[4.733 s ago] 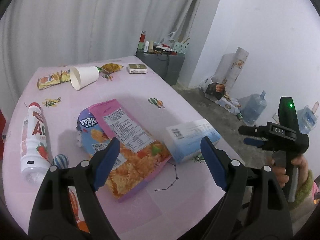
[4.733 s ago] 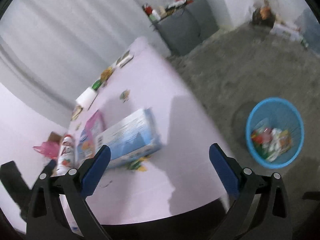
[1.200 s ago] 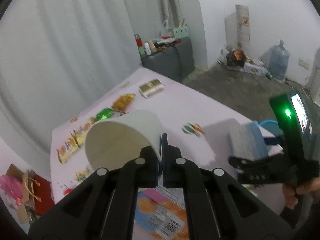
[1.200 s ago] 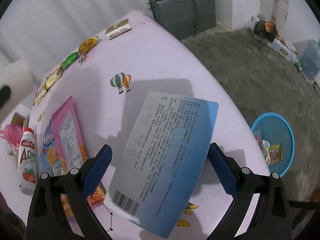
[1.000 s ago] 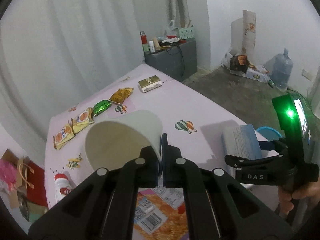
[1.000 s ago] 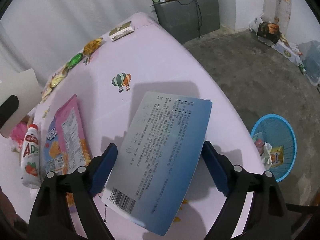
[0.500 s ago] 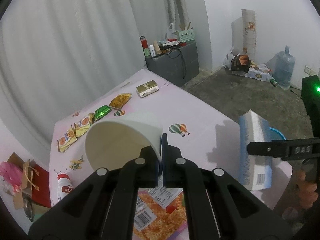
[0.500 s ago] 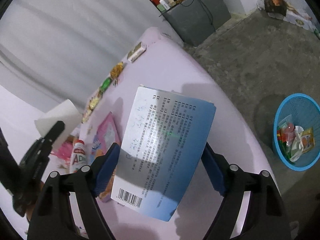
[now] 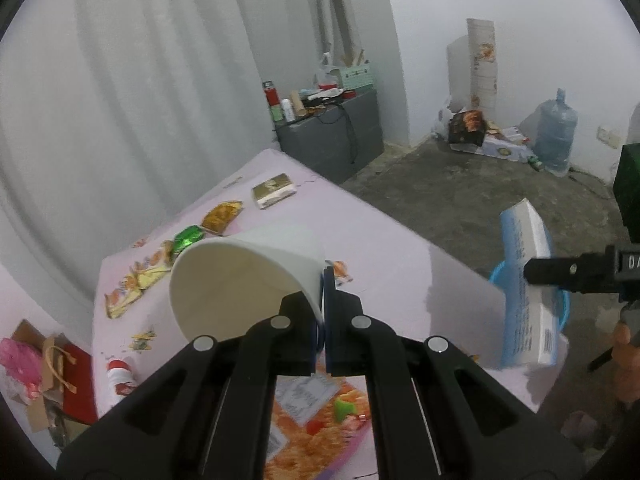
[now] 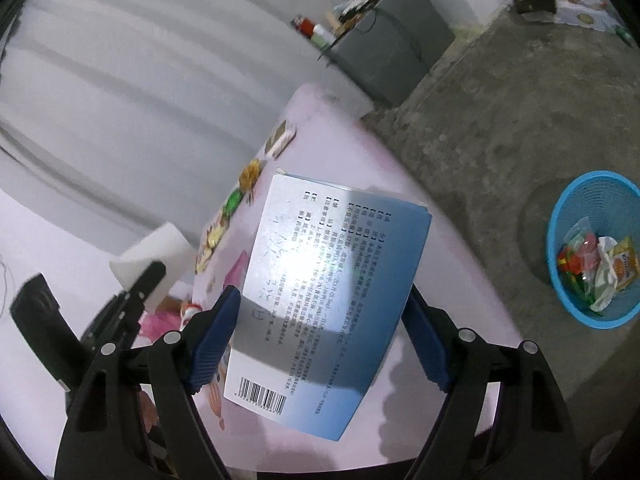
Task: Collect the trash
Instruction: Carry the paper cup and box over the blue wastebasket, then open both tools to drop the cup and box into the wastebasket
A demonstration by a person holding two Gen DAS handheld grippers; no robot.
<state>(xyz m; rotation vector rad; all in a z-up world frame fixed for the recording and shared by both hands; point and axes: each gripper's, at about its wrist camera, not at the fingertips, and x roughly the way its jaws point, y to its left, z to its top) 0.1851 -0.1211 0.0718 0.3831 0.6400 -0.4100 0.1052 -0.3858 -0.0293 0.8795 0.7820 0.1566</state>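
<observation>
My left gripper [image 9: 322, 312] pinches one paper cup [image 9: 240, 276]; my right gripper [image 10: 320, 336] clamps one blue box [image 10: 332, 300] above the table [image 9: 392, 256]. One blue bin [image 10: 560, 280] sits on the floor beside that table, with nothing between.

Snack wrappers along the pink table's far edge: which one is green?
The shiny green foil wrapper, lying between the orange-brown wrapper and the yellow-orange packets.

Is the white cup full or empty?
Empty. The cup, pinched at its rim by the left gripper, lies tipped with its mouth toward the camera, and only bare white wall shows inside.
</observation>
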